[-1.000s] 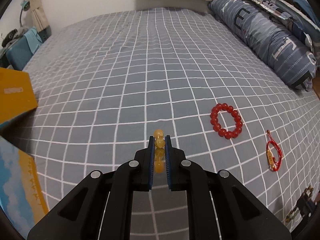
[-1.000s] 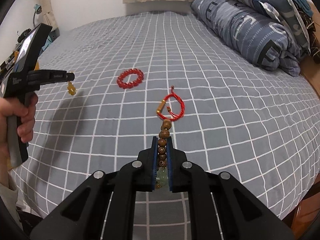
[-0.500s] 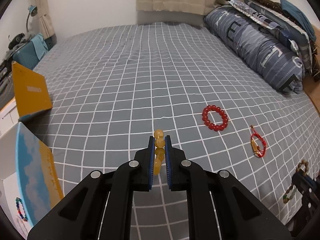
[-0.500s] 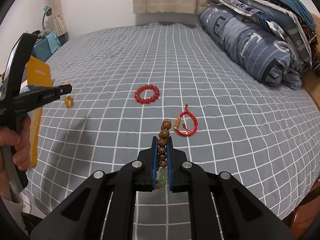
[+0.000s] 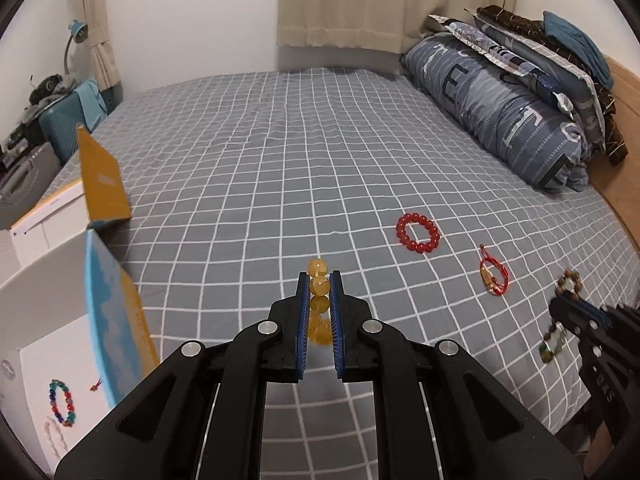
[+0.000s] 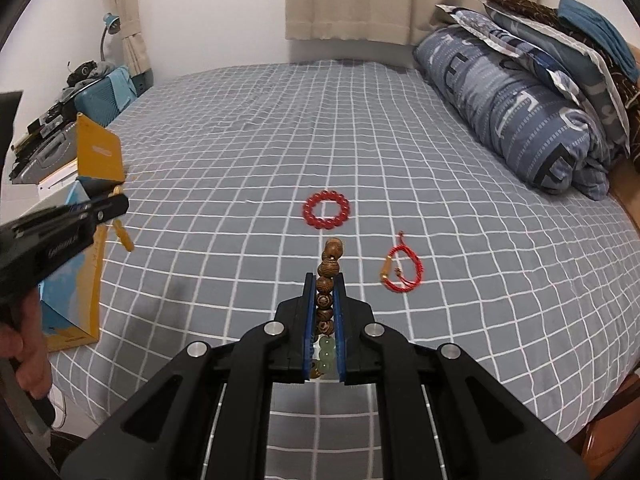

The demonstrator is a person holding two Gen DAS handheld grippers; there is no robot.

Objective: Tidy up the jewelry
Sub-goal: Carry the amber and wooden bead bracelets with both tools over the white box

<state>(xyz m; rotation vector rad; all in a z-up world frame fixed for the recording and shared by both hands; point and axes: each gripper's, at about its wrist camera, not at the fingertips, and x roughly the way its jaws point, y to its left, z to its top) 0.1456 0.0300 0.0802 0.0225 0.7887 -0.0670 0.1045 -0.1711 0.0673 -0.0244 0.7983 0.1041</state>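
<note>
My left gripper [image 5: 319, 280] is shut on a yellow bead bracelet [image 5: 319, 286] and holds it above the bed; it also shows in the right wrist view [image 6: 120, 204]. My right gripper [image 6: 324, 280] is shut on a brown wooden bead bracelet [image 6: 329, 270] with green beads; it shows in the left wrist view [image 5: 560, 308] too. A red bead bracelet [image 5: 417, 233] [image 6: 326, 211] and a red string bracelet [image 5: 494, 277] [image 6: 402, 270] lie on the grey checked bed sheet [image 5: 280, 160].
An open white box [image 5: 40, 320] with a yellow-and-blue flap stands at the bed's left edge; a multicoloured bead bracelet [image 5: 61, 402] lies inside. A yellow box lid [image 5: 102, 180] stands behind it. Rolled bedding [image 5: 500, 108] lies along the right side.
Both grippers have risen and pulled back with their bracelets. The left one has moved left, bringing the white box into view.
</note>
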